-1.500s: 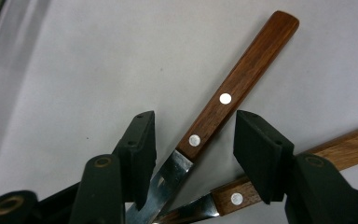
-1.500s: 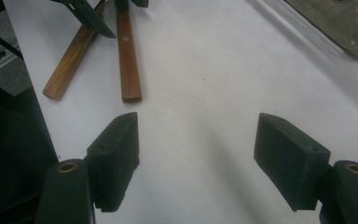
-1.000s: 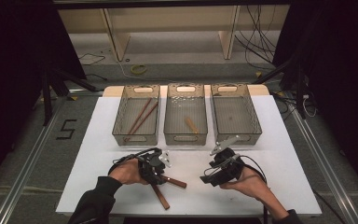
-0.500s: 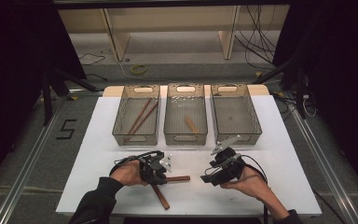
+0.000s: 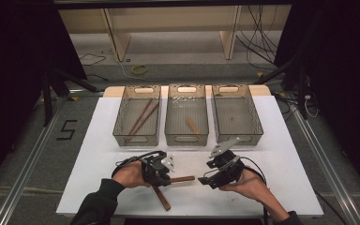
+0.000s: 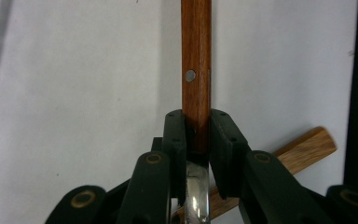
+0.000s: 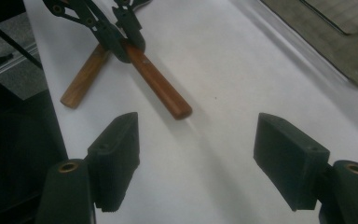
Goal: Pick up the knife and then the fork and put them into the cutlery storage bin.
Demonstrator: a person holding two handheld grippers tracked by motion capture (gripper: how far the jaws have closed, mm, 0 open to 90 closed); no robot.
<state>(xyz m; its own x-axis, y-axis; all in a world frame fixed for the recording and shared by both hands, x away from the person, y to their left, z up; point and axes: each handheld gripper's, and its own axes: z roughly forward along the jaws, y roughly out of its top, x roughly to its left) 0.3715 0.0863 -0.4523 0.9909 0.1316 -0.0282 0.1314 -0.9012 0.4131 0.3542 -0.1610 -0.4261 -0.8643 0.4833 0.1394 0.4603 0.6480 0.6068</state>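
Item: long reddish-brown wooden handle with a small metal rivet (image 6: pixel 196 70), apparently a piece of cutlery, with a shiny metal part showing between the jaws in the left gripper view. Location: near edge of the white table (image 5: pixel 98 140), in front of the bins, lying across a second brown wooden-handled piece (image 5: pixel 161 199) so the two form an X.

Left gripper (image 5: pixel 161 169): jaws have just been closing and now clamp the riveted handle from both sides, pads pressed to the wood near its metal end.

Right gripper (image 5: pixel 215 173): jaws spread wide, nothing between them, resting a little apart to the right of the handle's free end.

Also present: three clear plastic bins in a row. Left bin (image 5: pixel 137 117) holds long brown sticks; middle bin (image 5: pixel 186 115) holds one short wooden piece; right bin (image 5: pixel 236 112) looks empty.

Handling notes (judged): stiff, light, not fragile. Polished wood may slip or pivot in the pads if taken near one end. A hold nearer mid-length would likely keep it level.
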